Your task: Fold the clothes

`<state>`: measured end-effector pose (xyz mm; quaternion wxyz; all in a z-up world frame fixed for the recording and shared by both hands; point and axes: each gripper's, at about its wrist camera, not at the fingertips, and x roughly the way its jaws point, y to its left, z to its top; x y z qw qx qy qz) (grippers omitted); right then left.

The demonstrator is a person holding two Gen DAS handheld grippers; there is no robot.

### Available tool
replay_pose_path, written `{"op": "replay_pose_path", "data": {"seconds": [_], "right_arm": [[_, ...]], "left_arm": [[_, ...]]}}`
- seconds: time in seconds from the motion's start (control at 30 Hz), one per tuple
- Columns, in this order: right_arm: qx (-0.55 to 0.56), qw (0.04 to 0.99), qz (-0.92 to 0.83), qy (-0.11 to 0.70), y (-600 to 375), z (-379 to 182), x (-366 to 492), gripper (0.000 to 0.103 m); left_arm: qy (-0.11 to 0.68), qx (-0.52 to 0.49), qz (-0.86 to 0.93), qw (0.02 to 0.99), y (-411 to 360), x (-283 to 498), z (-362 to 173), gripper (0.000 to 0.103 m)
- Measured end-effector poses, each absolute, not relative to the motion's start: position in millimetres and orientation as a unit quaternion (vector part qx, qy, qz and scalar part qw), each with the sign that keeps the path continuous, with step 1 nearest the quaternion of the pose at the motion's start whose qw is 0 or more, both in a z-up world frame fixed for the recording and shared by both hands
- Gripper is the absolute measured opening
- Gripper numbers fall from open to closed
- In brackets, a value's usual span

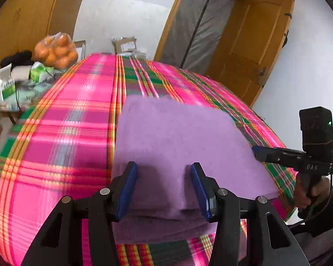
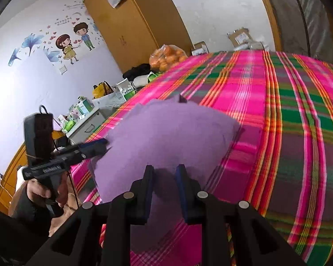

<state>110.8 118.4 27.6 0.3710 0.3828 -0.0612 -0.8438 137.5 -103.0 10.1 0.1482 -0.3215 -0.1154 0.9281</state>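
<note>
A purple fleece garment (image 1: 179,137) lies folded into a flat rectangle on the pink plaid bed cover (image 1: 62,133). My left gripper (image 1: 164,186) hovers over its near edge, jaws wide apart, pads clear of the fabric. In the left wrist view my right gripper (image 1: 258,151) reaches in from the right, its tip at the garment's right edge. In the right wrist view the garment (image 2: 166,133) lies ahead with my right gripper (image 2: 165,186) over its near edge. Its blue pads stand a little apart with fleece showing in the gap, not pinched. My left gripper (image 2: 100,144) points at the garment's left edge.
A side table (image 2: 88,126) left of the bed is crowded with boxes, a bag of oranges (image 1: 55,52) and dark clothing. Cardboard boxes (image 1: 125,44) sit past the bed's far end. A wooden door (image 1: 255,44) stands open at the right. A hand (image 1: 308,190) holds the right gripper's handle.
</note>
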Motion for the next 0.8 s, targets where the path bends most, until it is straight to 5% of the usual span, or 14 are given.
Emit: {"op": "replay_pose_path", "data": {"seconds": [0.17,0.33,0.8], "right_arm": [[0.381,0.361,-0.848,-0.08,131,32,110,0.023],[0.4,0.362,-0.827,-0.159,155,21,100,0.047],[0.469,0.349,-0.778,-0.231,164,-9,76,0.052]], "left_arm": [[-0.114,-0.313,0.933,0.136,-107,141,20,0.052],[-0.133,-0.311,0.935,0.11,-127,136,26,0.059],[-0.196,-0.387,0.892,0.129,-141,91,4,0.062]]}}
